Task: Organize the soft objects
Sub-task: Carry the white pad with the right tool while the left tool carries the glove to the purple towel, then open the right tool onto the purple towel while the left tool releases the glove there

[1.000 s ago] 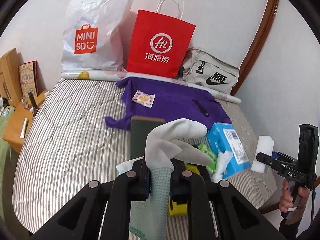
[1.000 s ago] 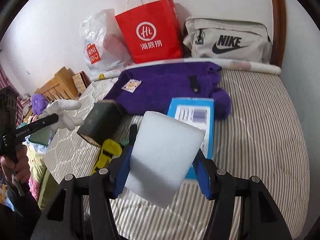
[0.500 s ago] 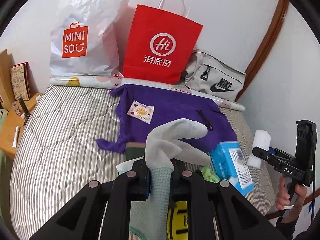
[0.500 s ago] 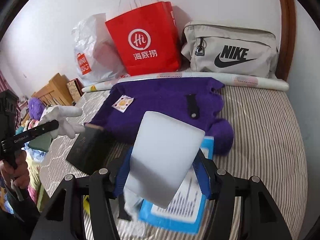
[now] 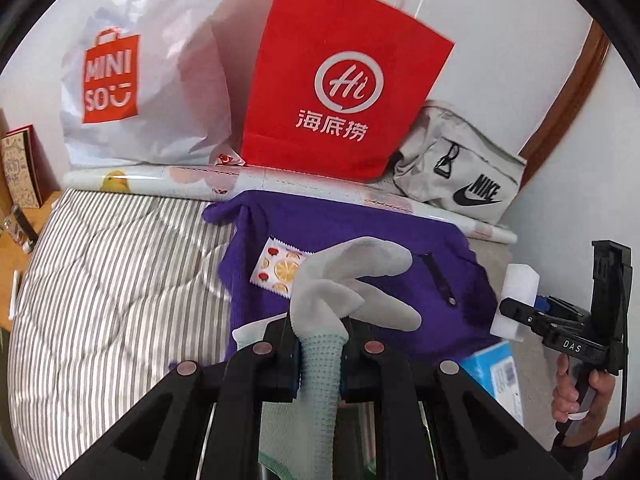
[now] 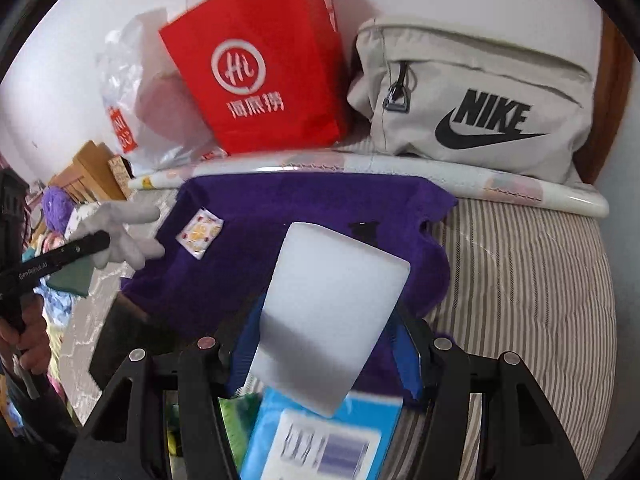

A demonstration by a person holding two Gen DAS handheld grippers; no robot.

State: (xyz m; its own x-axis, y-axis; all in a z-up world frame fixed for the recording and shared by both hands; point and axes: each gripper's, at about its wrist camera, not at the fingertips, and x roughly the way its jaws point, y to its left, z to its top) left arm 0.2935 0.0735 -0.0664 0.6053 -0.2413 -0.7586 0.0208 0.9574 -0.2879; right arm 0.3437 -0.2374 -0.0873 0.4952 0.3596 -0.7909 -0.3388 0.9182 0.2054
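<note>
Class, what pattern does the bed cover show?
The bed cover has thin grey and white stripes, seen best in the left wrist view.

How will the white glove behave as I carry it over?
Probably floppy: the white glove droops sideways above the left hand-held gripper. Likely light, since a narrow pinch at its cuff holds it. Its loose fingers may snag the purple cloth.

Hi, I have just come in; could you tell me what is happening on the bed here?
A person is sorting soft things with a handheld gripper in each hand. The left gripper is shut on a grey work glove, and the right gripper has its jaws closed on a white sponge block. Both hang above a purple cloth spread on the striped bed, facing the red paper bag, a white plastic bag and a grey pouch at the wall.
</note>
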